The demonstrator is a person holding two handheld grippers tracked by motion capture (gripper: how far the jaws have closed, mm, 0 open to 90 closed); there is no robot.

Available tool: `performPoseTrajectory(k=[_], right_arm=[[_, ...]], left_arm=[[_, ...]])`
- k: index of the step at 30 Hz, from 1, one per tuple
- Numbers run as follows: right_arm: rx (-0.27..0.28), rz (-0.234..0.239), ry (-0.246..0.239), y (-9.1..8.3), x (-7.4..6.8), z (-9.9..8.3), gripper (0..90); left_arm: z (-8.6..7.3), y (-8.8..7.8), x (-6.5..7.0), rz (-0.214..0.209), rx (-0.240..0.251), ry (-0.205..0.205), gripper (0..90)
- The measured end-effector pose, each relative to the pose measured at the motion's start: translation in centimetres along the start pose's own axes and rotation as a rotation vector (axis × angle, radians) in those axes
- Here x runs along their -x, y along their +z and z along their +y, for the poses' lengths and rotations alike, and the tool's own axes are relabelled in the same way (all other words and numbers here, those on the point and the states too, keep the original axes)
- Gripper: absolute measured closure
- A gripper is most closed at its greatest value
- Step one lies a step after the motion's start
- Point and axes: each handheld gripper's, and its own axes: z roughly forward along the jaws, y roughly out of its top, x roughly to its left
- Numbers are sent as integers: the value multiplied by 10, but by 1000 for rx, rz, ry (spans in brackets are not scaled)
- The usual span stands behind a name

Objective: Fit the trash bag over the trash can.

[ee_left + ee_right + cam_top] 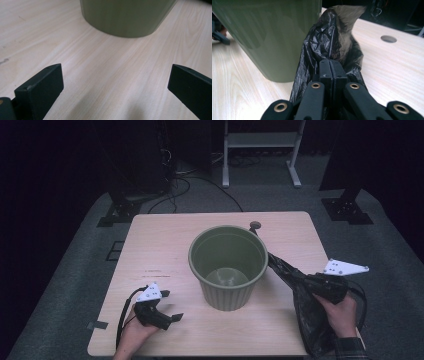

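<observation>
Black bag (332, 47) lay pinched in the right gripper's (306, 281) closed jaws, just right of the green bin (227, 265); the left gripper (167, 307), jaws wide, should grab its free edge.

Olive-green bin (228, 265), black plastic bag (300, 295), pale wood-grain table (155, 250), black hand-held grippers w/ white plates.

**Lit table, dark room**

Overhead light brightens the wooden table (165, 245) while the surroundings fall into near-black. Soft shadows pool under the green bin (228, 266). The bin wall shows faint sheen and close-up blur in the right gripper view.
</observation>
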Motion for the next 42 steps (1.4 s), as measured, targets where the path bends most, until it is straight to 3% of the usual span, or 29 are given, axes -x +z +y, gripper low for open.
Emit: performPoseTrajectory(k=[3, 6, 12, 20, 34, 37, 42], right_arm=[[49, 20, -2, -7, 0, 11, 891], [86, 27, -12, -14, -1, 21, 891], [176, 36, -29, -27, -1, 46, 892], [218, 43, -84, -35, -7, 81, 894], [325, 83, -152, -53, -16, 141, 896], [360, 105, -179, -59, -24, 160, 896], [398, 144, -213, -66, -37, 177, 896]], left_arm=[[-3, 10, -1, -4, -56, 10, 0], [-3, 11, 1, 3, -63, 24, 0], [-3, 13, -1, 12, -108, 11, 0], [-3, 16, 7, 69, -142, 74, 0], [-3, 17, 8, 75, -147, 86, 0], [-3, 17, 8, 75, -147, 86, 0], [-3, 17, 8, 75, -145, 86, 0]])
